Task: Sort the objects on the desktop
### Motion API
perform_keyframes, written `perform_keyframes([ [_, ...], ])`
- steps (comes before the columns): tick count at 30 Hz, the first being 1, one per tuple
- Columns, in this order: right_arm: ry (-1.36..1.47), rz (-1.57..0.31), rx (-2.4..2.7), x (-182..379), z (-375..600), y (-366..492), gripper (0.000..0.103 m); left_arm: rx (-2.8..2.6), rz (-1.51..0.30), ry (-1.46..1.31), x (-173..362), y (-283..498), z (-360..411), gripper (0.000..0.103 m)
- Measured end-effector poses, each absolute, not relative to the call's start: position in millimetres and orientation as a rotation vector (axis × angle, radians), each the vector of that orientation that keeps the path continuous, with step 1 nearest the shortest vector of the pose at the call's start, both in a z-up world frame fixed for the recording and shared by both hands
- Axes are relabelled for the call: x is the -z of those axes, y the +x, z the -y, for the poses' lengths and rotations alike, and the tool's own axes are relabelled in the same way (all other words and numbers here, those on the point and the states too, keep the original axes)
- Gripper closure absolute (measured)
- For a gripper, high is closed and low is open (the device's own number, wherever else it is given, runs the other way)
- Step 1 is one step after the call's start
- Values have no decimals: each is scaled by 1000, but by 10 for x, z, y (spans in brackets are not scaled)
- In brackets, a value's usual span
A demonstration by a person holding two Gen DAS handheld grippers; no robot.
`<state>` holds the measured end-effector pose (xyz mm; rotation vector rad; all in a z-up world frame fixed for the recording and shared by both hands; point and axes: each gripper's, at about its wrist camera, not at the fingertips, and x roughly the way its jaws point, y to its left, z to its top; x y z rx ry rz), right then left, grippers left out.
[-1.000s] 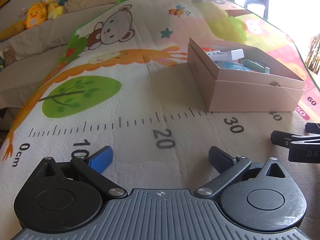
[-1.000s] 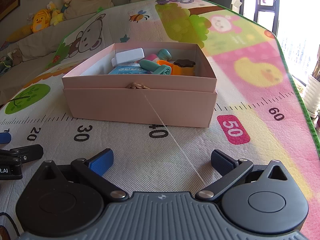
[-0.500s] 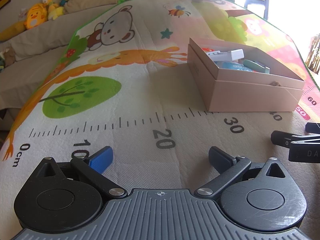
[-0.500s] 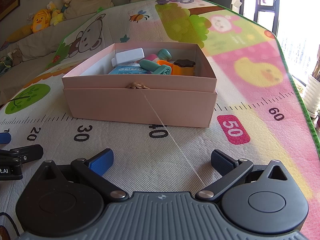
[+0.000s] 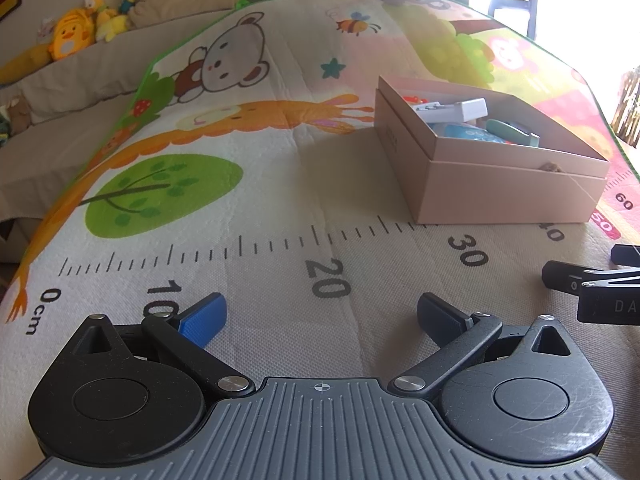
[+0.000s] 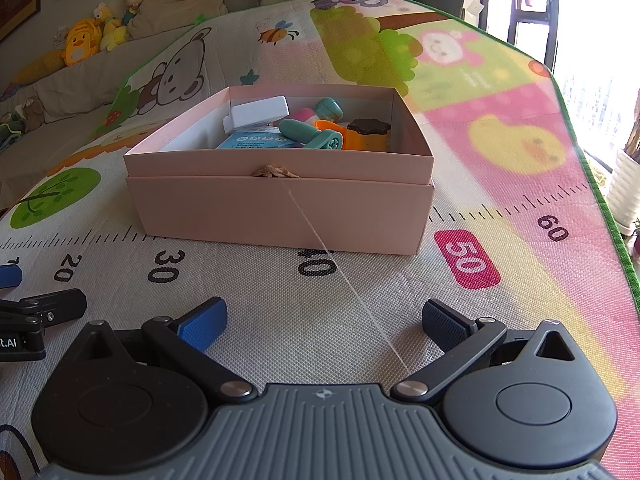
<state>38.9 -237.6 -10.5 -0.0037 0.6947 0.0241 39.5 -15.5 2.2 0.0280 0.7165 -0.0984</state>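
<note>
A pink cardboard box stands on the play mat ahead of my right gripper; in the left wrist view the box is far right. It holds a white stapler-like item, a blue packet, teal toys and an orange-brown piece. My right gripper is open and empty, low over the mat near the 40 mark. My left gripper is open and empty near the 20 mark.
The printed play mat with a ruler scale covers the surface. A thin thread runs from the box front toward my right gripper. Plush toys sit on the sofa behind. Each gripper shows at the other view's edge.
</note>
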Motion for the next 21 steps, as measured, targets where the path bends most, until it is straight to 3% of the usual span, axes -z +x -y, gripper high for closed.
perform_keyframes([
  [21,-6,-697,-24,106,2382,381,0,100,-714,24,-39,395,144,0],
])
